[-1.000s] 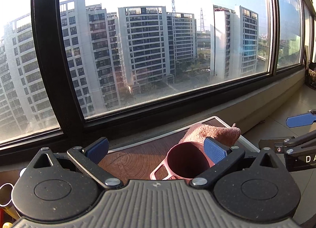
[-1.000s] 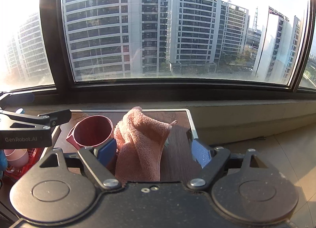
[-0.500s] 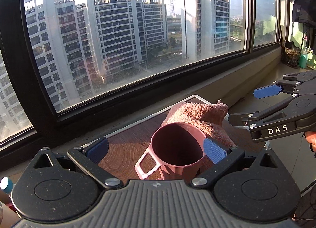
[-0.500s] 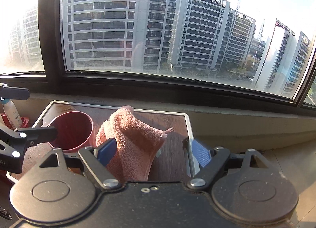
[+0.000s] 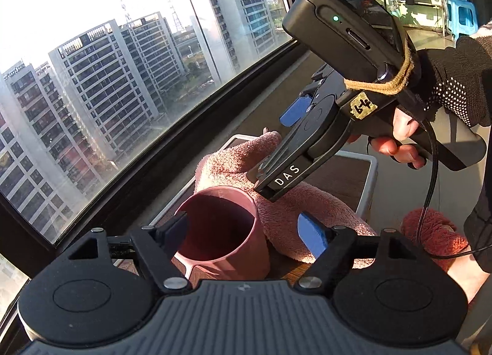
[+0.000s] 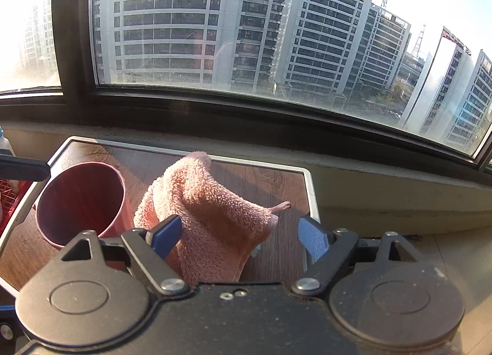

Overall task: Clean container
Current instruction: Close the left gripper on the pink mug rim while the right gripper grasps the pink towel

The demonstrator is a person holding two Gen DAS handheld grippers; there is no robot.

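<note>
A small wood-grain tabletop (image 6: 264,182) with a pale rounded rim stands right against the low sill under the window. Two things rest directly on it. A dusty-pink plastic cup (image 6: 80,201) with a handle stands upright toward the table's left end, mouth open and empty as far as can be seen. Just beside it, on its right, a pink terry towel (image 6: 209,210) lies bunched in a peaked heap near the middle of the board, a small hanging loop sticking out at one corner. Cup (image 5: 221,229) and towel (image 5: 292,213) look to be touching in the left wrist view.
</note>
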